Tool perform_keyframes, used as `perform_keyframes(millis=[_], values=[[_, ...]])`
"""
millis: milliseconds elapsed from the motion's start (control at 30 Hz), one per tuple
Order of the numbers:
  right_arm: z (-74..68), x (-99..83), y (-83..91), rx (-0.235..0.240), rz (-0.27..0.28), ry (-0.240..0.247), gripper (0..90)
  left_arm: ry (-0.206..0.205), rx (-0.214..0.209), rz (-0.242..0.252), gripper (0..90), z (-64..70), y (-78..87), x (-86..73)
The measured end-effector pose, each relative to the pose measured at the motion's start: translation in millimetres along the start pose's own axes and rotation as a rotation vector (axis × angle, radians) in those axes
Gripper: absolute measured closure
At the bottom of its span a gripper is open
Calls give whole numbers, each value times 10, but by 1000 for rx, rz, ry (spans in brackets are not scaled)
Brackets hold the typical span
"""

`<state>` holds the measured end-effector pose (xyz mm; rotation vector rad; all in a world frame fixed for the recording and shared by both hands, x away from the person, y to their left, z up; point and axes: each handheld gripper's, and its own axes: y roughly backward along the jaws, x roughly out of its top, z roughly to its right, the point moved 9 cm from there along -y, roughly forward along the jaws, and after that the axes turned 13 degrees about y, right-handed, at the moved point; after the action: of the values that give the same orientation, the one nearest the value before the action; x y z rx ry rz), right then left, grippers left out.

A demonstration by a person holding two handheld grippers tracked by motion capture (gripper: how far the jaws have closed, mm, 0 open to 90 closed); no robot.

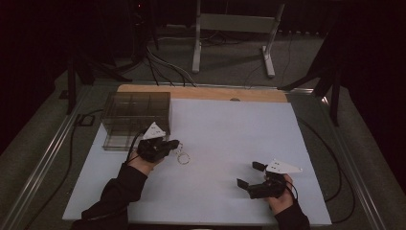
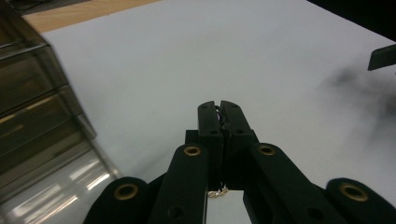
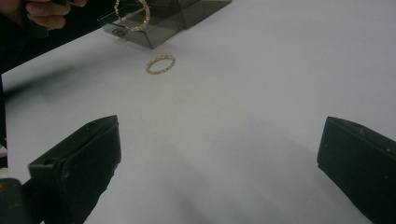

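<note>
1. Dark room around a white table (image 1: 225, 139); wooden strip along its far edge, a metal stand on the floor beyond.
2. I take the box (image 1: 136, 120) as landmark: smoky clear plastic with compartments, at the table's far-left corner.
3. Left gripper (image 1: 174, 143) sits just in front of the box's near-right corner. Its own view shows the jaws pressed together on a thin gold chain (image 2: 219, 116); a bit of chain (image 2: 217, 192) also hangs out below the jaws.
4. In the right gripper view, a gold hoop (image 3: 132, 14) dangles by the left hand (image 3: 46, 14), in front of the box (image 3: 159, 28).
5. Ring (image 1: 183, 158) lies flat on the table, just right of and nearer than the box, close under the left gripper; also seen in the right gripper view (image 3: 160, 64).
6. Right gripper (image 1: 248, 173) is well apart from the box, toward the near-right; jaws spread wide, nothing between them.
</note>
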<state>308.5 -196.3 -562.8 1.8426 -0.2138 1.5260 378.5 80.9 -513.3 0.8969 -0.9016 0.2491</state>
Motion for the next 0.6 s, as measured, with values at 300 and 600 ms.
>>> perform_keyframes(millis=[300,600], values=[[0,-4,-9,0,-3,0,0,36,18,22,900,-187,149,14],[8,-6,-6,-1,-3,-4,0,67,52,48,900,-380,325,54]])
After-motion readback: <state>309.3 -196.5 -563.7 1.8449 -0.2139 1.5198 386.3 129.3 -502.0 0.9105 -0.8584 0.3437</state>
